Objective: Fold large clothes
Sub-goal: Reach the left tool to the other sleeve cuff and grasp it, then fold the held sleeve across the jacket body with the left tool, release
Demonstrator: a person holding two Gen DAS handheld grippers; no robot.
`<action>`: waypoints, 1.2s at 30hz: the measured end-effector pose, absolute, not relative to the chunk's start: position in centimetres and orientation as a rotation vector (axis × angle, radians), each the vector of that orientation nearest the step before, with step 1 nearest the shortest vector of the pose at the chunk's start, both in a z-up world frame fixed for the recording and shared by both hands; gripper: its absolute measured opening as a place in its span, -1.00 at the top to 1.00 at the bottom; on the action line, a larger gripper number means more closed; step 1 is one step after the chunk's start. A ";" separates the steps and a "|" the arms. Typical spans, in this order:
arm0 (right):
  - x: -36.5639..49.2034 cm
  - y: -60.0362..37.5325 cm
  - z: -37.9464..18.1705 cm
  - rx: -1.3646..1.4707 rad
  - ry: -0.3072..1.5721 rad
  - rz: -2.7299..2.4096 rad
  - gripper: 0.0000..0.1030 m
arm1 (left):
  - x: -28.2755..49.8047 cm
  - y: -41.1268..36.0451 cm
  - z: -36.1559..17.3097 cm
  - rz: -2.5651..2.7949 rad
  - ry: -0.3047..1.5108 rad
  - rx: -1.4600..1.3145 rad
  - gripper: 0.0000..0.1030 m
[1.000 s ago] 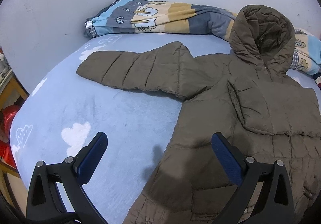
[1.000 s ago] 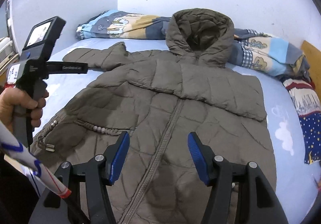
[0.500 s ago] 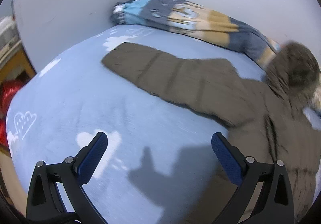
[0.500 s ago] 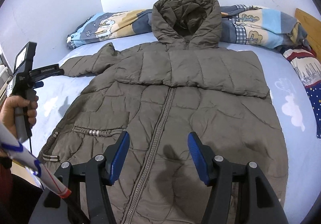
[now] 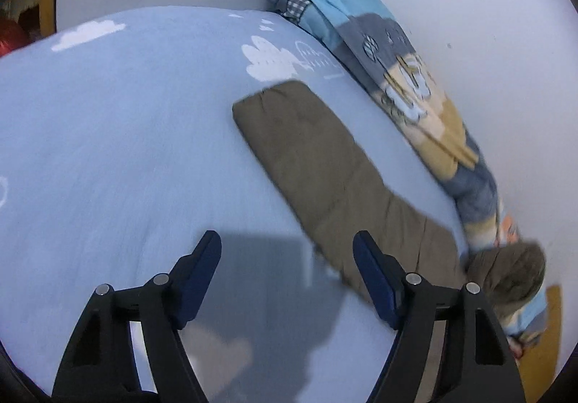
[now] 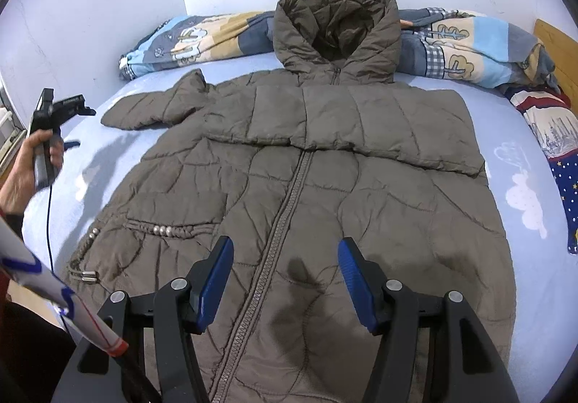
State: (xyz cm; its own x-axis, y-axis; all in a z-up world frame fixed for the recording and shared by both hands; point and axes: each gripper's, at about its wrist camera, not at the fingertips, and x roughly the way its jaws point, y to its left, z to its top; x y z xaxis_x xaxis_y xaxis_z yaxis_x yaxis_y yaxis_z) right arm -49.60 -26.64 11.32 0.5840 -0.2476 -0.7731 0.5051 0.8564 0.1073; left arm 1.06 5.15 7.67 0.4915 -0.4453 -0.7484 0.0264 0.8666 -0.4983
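Observation:
A large brown hooded puffer coat (image 6: pixel 307 164) lies flat, zipped, front up, on a light blue bed. Its left sleeve (image 6: pixel 151 108) stretches out to the left; the right sleeve is hidden. My right gripper (image 6: pixel 285 273) is open and empty, hovering over the lower front of the coat by the zipper. My left gripper (image 5: pixel 287 265) is open and empty above the sheet, with the sleeve (image 5: pixel 325 164) just ahead to its right. It also shows in the right wrist view (image 6: pixel 77 106), held at the left bed edge near the sleeve's cuff.
A rolled patterned quilt (image 6: pixel 202 38) lies along the white wall behind the hood (image 6: pixel 337 27). More bedding (image 6: pixel 552 121) lies at the right. The blue sheet (image 5: pixel 108 135) has white cloud prints. A wooden headboard (image 6: pixel 556 41) stands far right.
My left gripper has swung left and forward toward the sleeve's cuff, so the coat's body has left its view. My right gripper has drawn back slightly and stays open over the coat.

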 end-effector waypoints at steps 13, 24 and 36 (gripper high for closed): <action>-48.6 -27.8 9.7 0.343 0.895 -0.470 -0.26 | 10.3 4.1 2.5 -0.314 1.074 -0.564 0.05; -48.7 -28.6 9.7 0.367 0.883 -0.500 -0.26 | 9.5 3.0 4.4 -0.320 0.962 -0.545 0.75; -51.3 -30.8 12.8 0.441 0.752 -0.589 -0.26 | 0.8 -1.8 20.3 -0.468 0.734 -0.307 0.75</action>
State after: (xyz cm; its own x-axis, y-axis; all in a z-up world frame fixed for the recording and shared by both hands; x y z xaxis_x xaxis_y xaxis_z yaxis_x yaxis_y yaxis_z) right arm -51.34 -30.79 12.82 0.5843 -0.3349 -0.7392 0.6369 0.7538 0.1619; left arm 0.80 -1.82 20.26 0.6475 -0.5092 -0.5670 0.2995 0.8542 -0.4250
